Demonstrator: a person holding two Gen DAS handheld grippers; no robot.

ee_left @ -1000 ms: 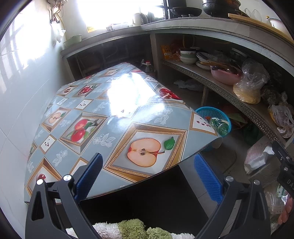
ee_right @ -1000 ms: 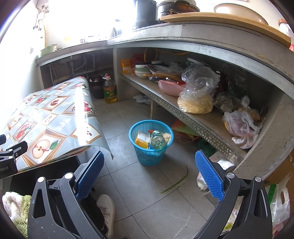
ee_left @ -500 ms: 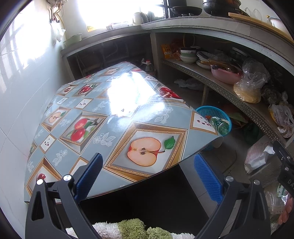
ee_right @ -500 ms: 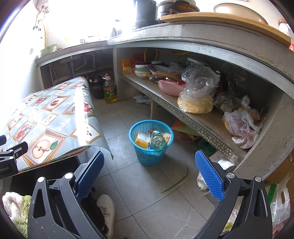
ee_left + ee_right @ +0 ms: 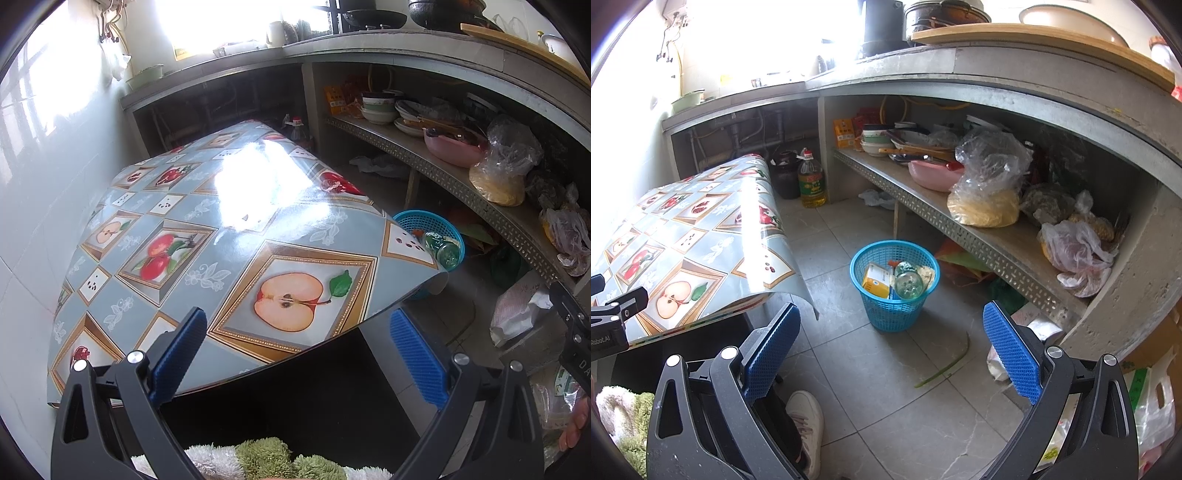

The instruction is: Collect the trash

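Nothing has shifted over the last second — both views match the earlier ones, so you are holding still, not mid-move. Your left gripper (image 5: 295, 354) hangs over the near edge of the table, jaws spread wide with nothing between the blue pads; the fruit-print oilcloth (image 5: 236, 236) under it carries no litter that I can see. Your right gripper (image 5: 890, 350) is likewise wide apart and empty, looking down at the tiled floor.

The trash already gathered sits in the blue mesh basket (image 5: 886, 314) on the floor beside the table corner: a yellow carton (image 5: 877, 282) and a clear bottle (image 5: 908, 284) lie inside, with other scraps too small to name.

The pause reads as a scan for what remains. One loose candidate is the long green strip (image 5: 943, 367) lying on the tiles near the basket, between your right pads; crumpled packaging (image 5: 997, 365) rests just past it under the shelf — whether that is rubbish I cannot tell. The tabletop looks finished, so the right side probably has the next pick.
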